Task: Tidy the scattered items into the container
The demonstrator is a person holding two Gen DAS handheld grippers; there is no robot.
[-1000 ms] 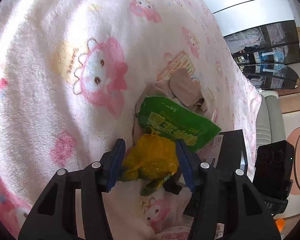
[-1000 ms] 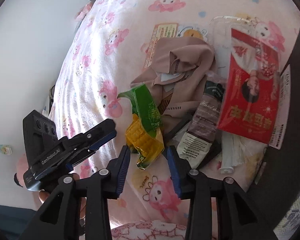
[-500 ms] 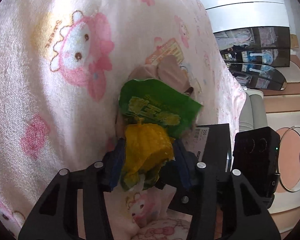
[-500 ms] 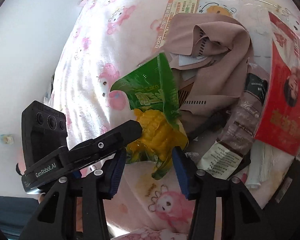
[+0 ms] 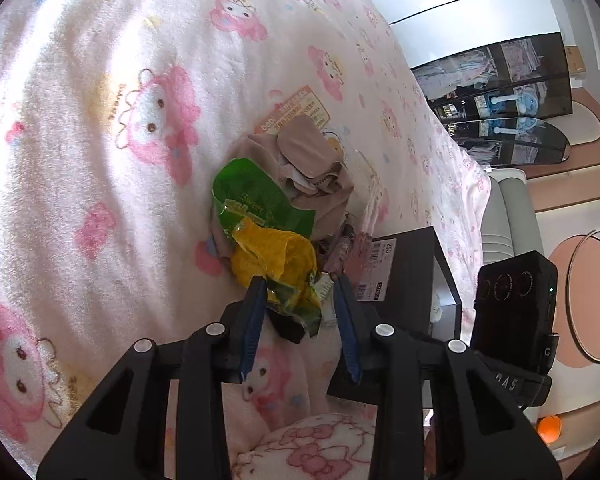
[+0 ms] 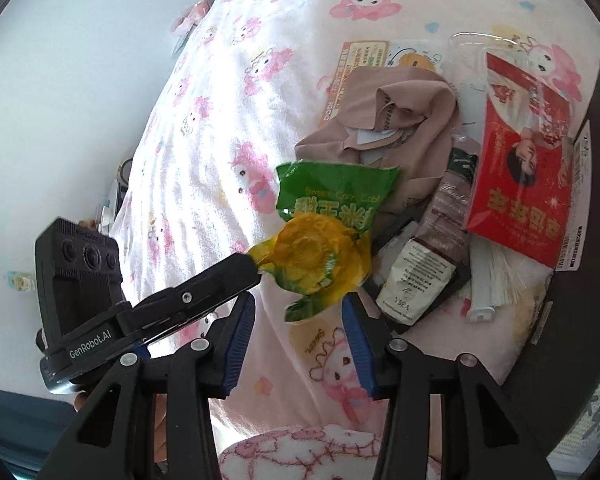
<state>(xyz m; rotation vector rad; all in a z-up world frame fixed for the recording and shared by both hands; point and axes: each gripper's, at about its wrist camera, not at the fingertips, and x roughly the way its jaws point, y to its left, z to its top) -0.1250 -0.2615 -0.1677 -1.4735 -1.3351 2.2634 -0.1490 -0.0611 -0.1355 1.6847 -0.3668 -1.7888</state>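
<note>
Corn snack packet (image 6: 324, 236) — green and yellow — has come up off the pink blanket (image 5: 100, 120) since a second ago and now hangs above the beige garment (image 6: 396, 120), pinched by its yellow end in the left gripper (image 5: 300, 292), whose fingers have narrowed onto it. The right gripper (image 6: 300, 312) waits just below the packet, jaws wide apart and empty. With the packet lifted, the carry to the black box (image 5: 416, 264) beside the pile looks next — nothing is in yet.
</note>
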